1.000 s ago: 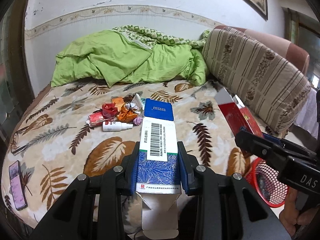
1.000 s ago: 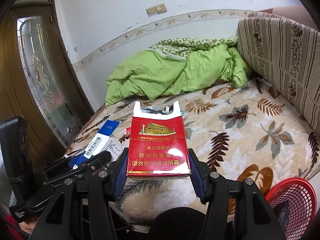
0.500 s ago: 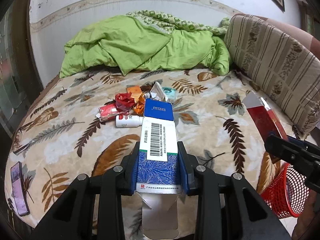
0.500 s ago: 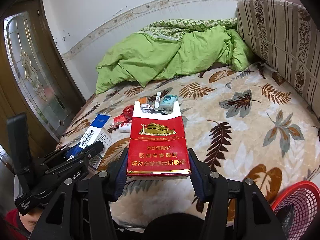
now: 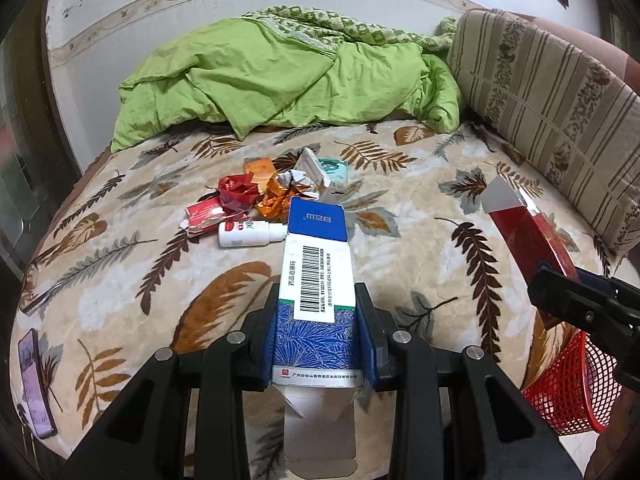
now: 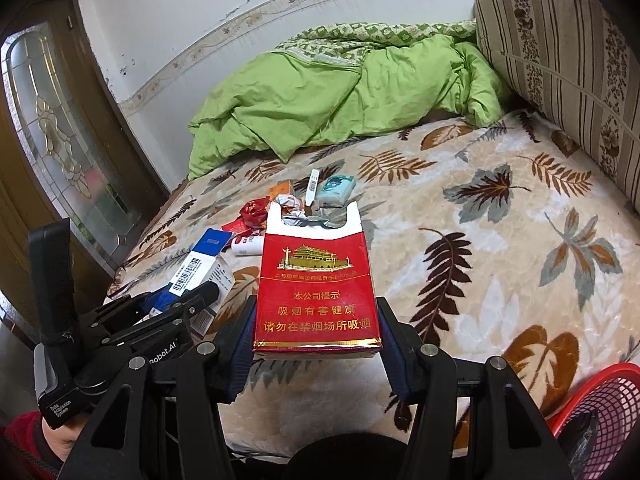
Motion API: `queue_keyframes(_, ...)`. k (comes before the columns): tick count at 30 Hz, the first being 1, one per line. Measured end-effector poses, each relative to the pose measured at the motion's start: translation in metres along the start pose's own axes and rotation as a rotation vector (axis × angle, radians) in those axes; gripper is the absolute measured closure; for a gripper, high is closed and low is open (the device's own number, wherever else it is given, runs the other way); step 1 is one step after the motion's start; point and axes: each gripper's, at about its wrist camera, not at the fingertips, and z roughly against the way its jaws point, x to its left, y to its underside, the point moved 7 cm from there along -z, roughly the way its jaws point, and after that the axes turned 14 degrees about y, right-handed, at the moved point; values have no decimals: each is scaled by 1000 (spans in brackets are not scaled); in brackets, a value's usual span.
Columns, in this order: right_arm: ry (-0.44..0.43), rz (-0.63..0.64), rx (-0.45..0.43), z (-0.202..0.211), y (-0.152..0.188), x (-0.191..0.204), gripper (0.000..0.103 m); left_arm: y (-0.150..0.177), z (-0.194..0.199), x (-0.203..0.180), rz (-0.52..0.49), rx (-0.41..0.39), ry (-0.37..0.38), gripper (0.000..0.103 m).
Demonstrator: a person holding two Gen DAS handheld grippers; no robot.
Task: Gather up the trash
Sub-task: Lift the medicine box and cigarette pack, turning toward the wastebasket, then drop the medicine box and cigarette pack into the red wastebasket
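Observation:
My left gripper [image 5: 318, 336] is shut on a blue and white medicine box [image 5: 318, 276] with a barcode, its end flaps open. In my right gripper [image 6: 316, 340], shut, sits an open red cigarette pack [image 6: 316, 288]. Both are held above the near edge of the bed. A heap of trash [image 5: 276, 192] lies in the middle of the leaf-patterned bedspread: red and orange wrappers, crumpled foil, a white bottle [image 5: 250, 233], a teal packet [image 6: 335, 190]. The red mesh basket [image 5: 568, 384] stands beside the bed at lower right, also seen at the corner of the right wrist view [image 6: 600, 408].
A green quilt [image 5: 288, 76] is bunched at the head of the bed. A striped cushion [image 5: 552, 92] runs along the right side. A phone [image 5: 34, 380] lies at the bed's near left edge. A wooden door with glass [image 6: 52, 152] stands left.
Both grippers have sunk and tipped downward with their boxes still gripped. The trash heap and bedspread now sit higher and larger in both views; the basket shows more.

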Motion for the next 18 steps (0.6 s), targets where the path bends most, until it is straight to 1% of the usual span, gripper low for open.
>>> queue_keyframes(9,-14,-54,-2,6,1,-22,44,-5,1,-33,-57,10,17,71)
queue_keyframes(13,-12,-87,-7,13,4,-38,44,-6,1,-50,-87,16,37,71)
queue_keyframes(18,10,-139,-18,28,10,-67,44,-9,-1,-82,-138,24,67,71)
